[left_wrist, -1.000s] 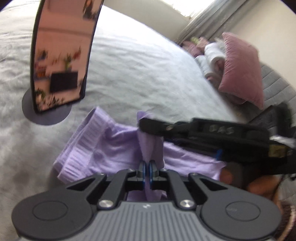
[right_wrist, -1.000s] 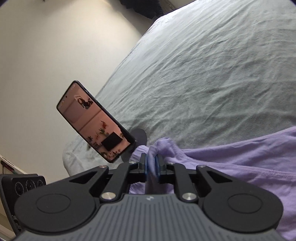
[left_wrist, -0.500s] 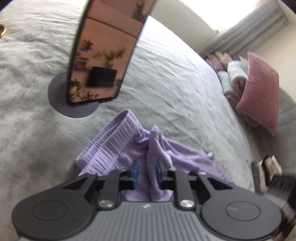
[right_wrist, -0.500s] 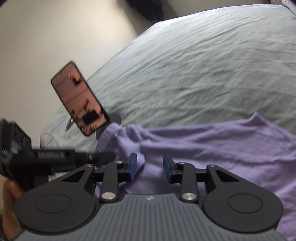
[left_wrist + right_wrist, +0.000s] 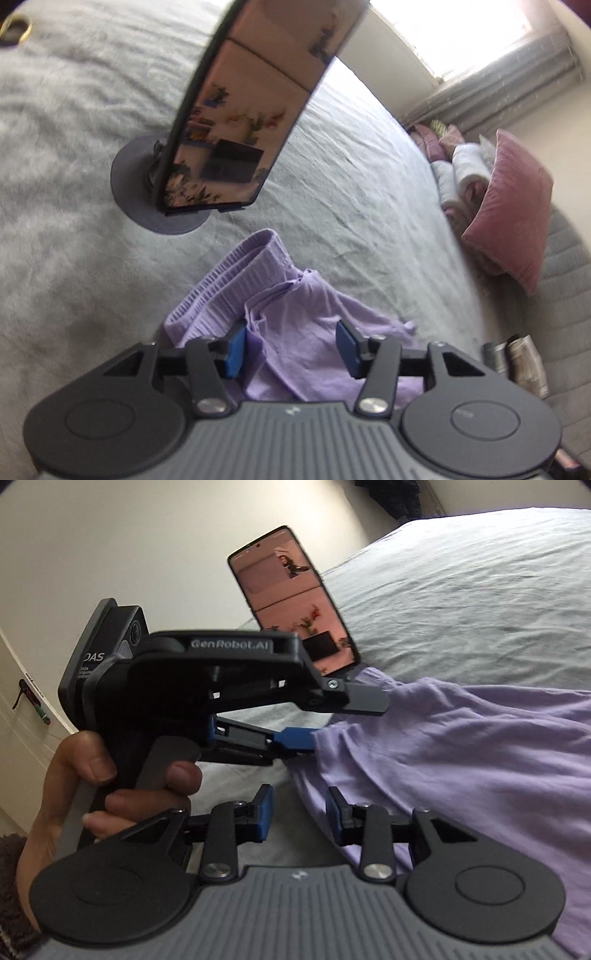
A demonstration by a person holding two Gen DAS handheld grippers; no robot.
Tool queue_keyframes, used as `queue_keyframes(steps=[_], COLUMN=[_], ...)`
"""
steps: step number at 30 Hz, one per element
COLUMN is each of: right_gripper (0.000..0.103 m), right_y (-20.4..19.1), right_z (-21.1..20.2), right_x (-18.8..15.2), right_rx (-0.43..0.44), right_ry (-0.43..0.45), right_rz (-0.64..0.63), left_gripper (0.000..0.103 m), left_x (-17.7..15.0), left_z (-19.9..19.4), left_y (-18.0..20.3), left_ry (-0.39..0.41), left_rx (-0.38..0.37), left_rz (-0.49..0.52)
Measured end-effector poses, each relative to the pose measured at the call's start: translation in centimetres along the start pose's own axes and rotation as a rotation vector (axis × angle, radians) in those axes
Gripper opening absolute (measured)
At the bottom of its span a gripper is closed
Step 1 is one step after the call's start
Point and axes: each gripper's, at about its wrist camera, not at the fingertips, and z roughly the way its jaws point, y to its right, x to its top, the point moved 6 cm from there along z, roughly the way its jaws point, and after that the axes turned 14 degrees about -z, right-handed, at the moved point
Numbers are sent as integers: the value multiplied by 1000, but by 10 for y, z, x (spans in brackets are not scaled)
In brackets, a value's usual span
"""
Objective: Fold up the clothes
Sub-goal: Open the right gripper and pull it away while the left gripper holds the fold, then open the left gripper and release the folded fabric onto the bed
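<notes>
Both hand-held grippers off lilac garment (image 5: 295,354): left (image 5: 291,345) opening, right (image 5: 300,818) parted; pillows (image 5: 509,206) left view only.

A wide bed (image 5: 369,155) with a wrinkled pale grey cover carries everything. A crumpled lilac garment (image 5: 295,332) lies on it, ribbed waistband toward ten o'clock. Just beyond that band, at eleven o'clock, a round dark stand base (image 5: 129,192) rests on the cover, holding a phone (image 5: 240,129) tilted upright. Far off at two o'clock, a pink cushion (image 5: 513,214) leans among rolled towels (image 5: 465,173).
</notes>
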Motion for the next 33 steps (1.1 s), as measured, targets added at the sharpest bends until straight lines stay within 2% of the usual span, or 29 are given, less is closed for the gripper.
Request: queue_keyframes(steps=[1,4,5,7,10,12,14,16,17,18,21,24,25,26,29,32,33], right_gripper=[36,36,36,36,39,42,43,45,46,47,47,47,47,47,47,47,47], right_y=[5,17,21,28,42,52,65,79,86,95,122,149,156,164,180,181,180], right_z=[-7,-31,-40,-60,-93,-115,-135,-154,-164,-173,-195,-206,-207,-208,-211,-210,-210], right_x=[-1,-2,-3,-7,-17,-25,-33,-41,-45,-49,-59,-67,-69,-72,-78,-76,-75], right_rx=[-14,-64,-83,-133,-214,-267,-317,-361,-380,-397,-438,-502,-534,-562,-582,-569,-558], right_ry=[-4,-21,-29,-47,-71,-83,-89,-81,-67,-46,24,44,43,45,78,104,102], right_rz=[6,2,-5,-37,-85,-112,-112,-84,-63,-34,78,163,175,188,241,278,288], left_gripper=[45,19,3,3,3,3,4,13,26,32,32,29,21,3,2,1,2], left_x=[-2,-9,-11,-14,-15,-16,-18,-15,-12,-9,-2,-2,-3,-5,-13,-22,-24], left_z=[2,8,9,4,-15,-15,-11,-7,-5,-3,2,7,9,9,9,8,6], left_y=[3,11,13,18,22,21,19,18,18,17,16,17,17,17,19,28,31], left_ry=[14,67,89,145,223,232,200,174,166,162,171,219,255,294,400,512,538], left_rx=[27,125,158,195,208,244,252,213,191,170,128,134,149,175,267,412,450], left_rz=[31,135,169,218,269,305,323,320,311,290,224,190,190,200,262,399,418])
